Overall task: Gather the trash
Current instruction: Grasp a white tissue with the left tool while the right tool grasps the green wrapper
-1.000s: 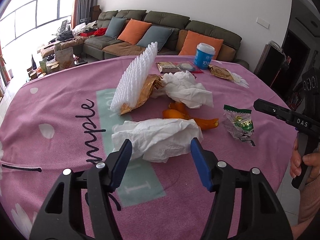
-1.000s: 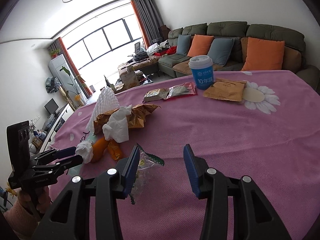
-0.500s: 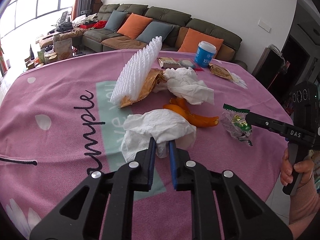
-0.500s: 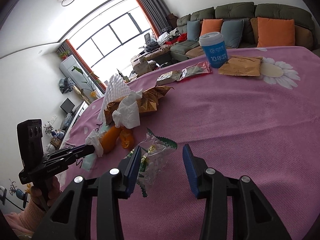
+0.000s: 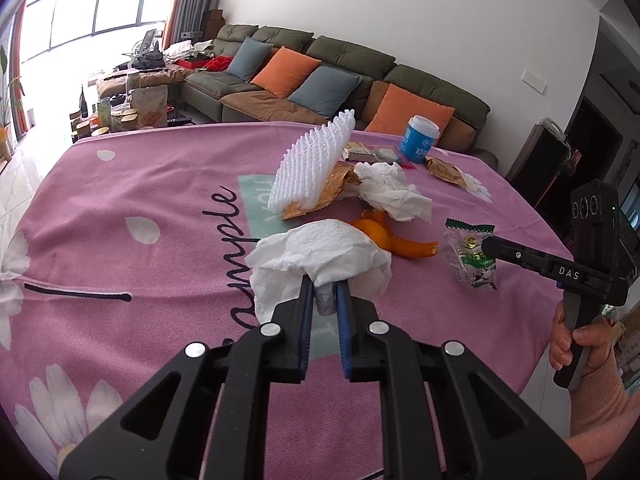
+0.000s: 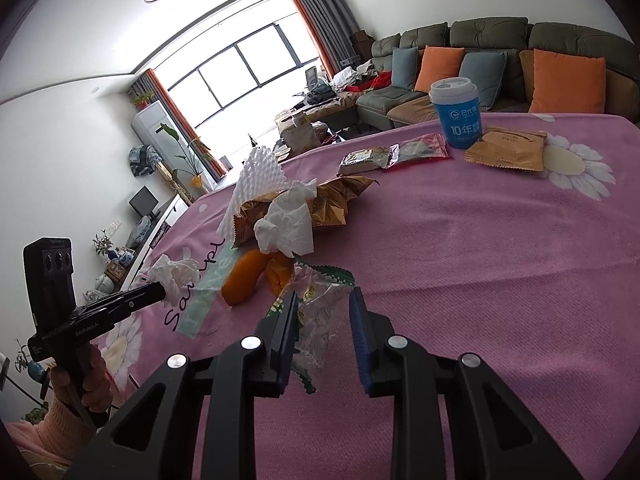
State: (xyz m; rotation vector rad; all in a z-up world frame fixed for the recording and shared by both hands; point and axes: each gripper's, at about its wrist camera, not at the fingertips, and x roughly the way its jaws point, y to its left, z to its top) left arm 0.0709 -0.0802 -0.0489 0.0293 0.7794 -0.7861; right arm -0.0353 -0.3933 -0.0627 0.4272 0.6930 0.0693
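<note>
Two things are getting picked up now. Our left gripper is clamped on the white tissue, which was lying loose a second ago. Our right gripper is closing around the candy wrapper. Orange peel, foam net and cup still wait on the pink table.

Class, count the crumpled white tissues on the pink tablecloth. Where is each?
2. One tissue is pinched in the left hand-held gripper; the other tissue lies beside the gold wrapper. More may be hidden underneath.
</note>
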